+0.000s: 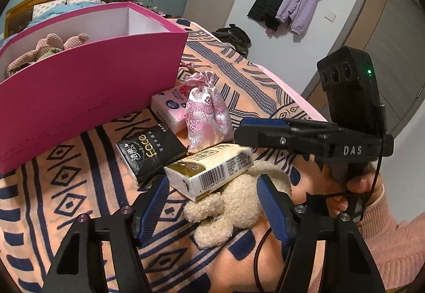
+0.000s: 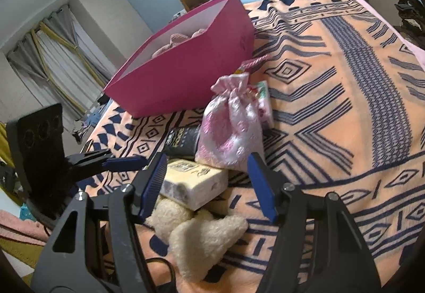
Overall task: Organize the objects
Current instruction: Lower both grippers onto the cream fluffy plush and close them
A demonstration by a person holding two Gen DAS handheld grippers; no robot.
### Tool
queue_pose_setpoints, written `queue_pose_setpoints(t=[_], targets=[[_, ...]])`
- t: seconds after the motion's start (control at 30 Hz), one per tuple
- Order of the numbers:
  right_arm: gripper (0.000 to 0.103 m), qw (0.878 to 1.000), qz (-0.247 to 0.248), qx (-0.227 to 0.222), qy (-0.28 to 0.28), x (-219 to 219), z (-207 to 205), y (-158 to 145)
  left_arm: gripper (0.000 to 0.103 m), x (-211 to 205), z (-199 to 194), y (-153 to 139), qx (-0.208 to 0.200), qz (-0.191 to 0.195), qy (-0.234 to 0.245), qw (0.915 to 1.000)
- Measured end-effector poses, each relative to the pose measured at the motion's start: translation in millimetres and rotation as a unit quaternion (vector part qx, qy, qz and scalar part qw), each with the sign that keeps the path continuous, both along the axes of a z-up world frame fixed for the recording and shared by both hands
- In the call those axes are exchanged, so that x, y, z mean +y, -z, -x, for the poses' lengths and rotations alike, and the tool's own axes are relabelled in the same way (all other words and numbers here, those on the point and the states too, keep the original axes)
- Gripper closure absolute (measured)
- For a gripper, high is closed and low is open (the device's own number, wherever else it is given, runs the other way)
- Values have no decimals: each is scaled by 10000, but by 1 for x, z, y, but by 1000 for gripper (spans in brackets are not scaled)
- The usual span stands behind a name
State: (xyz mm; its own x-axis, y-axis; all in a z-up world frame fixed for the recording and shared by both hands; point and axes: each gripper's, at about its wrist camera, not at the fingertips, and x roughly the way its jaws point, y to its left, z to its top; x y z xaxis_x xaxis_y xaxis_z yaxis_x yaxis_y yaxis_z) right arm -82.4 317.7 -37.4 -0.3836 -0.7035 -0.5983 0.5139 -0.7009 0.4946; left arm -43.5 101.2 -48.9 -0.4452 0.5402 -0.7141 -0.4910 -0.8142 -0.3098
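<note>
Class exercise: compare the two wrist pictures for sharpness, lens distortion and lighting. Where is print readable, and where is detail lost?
Left wrist view: sharp; the barcode on the cream tissue pack is crisp, and the pink box edge bows from fisheye. Right wrist view: softer; the satin pouch is washed out, the black tissue pack print smeared. Both views: black vignette corners, flat indoor light.

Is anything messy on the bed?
Yes. The gold tissue pack lies tilted, propped on the cream plush toy and the black pack. The pink pouch leans among them instead of sitting in the pink box.
</note>
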Motion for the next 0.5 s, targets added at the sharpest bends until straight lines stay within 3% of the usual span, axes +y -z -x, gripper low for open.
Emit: queue_pose_setpoints(t=[0.13,0.5], targets=[[38,9999,53,-123,-89,-2,-2,4,41,1,0,1,-24,18,24,10000],[38,9995,73,-286,-140,10,-12,10,41,2,-3,7,-154,132,144,9997]])
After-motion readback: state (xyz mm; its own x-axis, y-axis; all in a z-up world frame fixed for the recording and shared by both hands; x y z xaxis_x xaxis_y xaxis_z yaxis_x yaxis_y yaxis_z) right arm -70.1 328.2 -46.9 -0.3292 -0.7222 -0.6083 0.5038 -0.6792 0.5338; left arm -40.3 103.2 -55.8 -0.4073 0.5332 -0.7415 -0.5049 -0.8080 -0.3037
